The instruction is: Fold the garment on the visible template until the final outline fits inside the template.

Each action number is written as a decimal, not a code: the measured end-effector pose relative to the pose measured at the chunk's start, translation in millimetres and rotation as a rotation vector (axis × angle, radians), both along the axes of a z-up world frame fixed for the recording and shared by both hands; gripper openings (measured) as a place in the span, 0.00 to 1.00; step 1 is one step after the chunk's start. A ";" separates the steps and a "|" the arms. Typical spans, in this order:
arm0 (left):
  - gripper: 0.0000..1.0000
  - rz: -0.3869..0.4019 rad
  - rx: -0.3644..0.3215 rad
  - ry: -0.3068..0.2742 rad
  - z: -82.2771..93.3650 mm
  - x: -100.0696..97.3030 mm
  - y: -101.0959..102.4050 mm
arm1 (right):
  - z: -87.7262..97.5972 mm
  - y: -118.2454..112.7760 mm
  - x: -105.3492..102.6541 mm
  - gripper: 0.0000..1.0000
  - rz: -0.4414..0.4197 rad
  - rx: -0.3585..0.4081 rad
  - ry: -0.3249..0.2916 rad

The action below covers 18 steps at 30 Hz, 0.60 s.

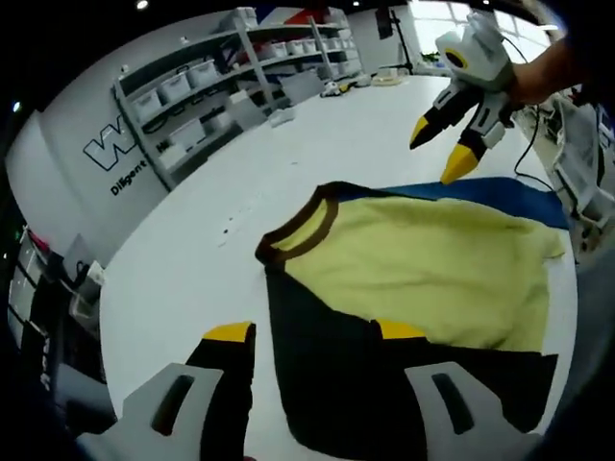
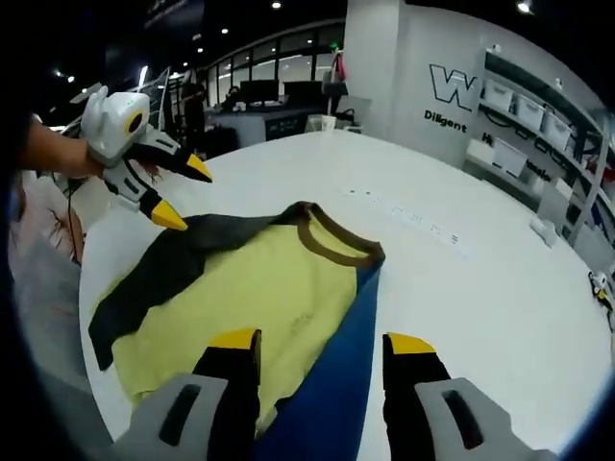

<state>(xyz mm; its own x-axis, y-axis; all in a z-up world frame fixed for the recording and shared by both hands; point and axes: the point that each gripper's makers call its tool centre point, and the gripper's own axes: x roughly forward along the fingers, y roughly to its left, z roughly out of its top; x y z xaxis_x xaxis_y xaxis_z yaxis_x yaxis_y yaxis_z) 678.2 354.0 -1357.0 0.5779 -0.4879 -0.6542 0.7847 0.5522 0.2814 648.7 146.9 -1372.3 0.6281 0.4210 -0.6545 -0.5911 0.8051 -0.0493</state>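
Your white surface (image 1: 192, 259) spreads out ahead of both claws, with the garment (image 1: 423, 279) lying flat on it: a yellow body with a brown collar (image 2: 332, 235), a dark sleeve and a blue part (image 2: 336, 384) beneath. Your left claw (image 1: 312, 336) stands wide with nothing between its jaws, hovering over the dark sleeve (image 1: 336, 384). Your right claw (image 2: 322, 343) also stands wide and empty, above the garment's blue edge, just ahead of its tips.

Both views look down close from opposite sides — sharing the garment (image 1: 413, 279) (image 2: 259, 288) on the table (image 1: 192, 259) (image 2: 461, 279).
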 end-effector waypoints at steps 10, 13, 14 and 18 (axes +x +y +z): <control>0.68 -0.055 -0.014 -0.032 14.1 -23.9 -6.7 | 7.2 -3.7 -35.3 0.55 -0.017 0.008 -0.024; 0.71 -0.051 -0.023 -0.039 19.7 -27.9 -4.8 | 9.4 -2.8 -46.4 0.56 -0.063 0.072 -0.024; 0.72 -0.043 -0.032 -0.032 20.3 -29.9 -4.3 | 8.0 -3.5 -49.1 0.56 -0.064 0.069 -0.019; 0.78 -0.042 -0.062 -0.017 19.8 -43.3 -5.5 | 6.9 -5.2 -57.0 0.56 -0.066 0.069 -0.020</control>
<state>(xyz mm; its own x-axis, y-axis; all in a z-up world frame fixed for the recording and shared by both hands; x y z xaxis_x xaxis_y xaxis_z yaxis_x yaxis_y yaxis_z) 634.8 348.5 -1337.2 0.5667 -0.5517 -0.6119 0.8032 0.5354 0.2611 591.8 141.7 -1365.4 0.6684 0.4217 -0.6127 -0.5361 0.8442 -0.0038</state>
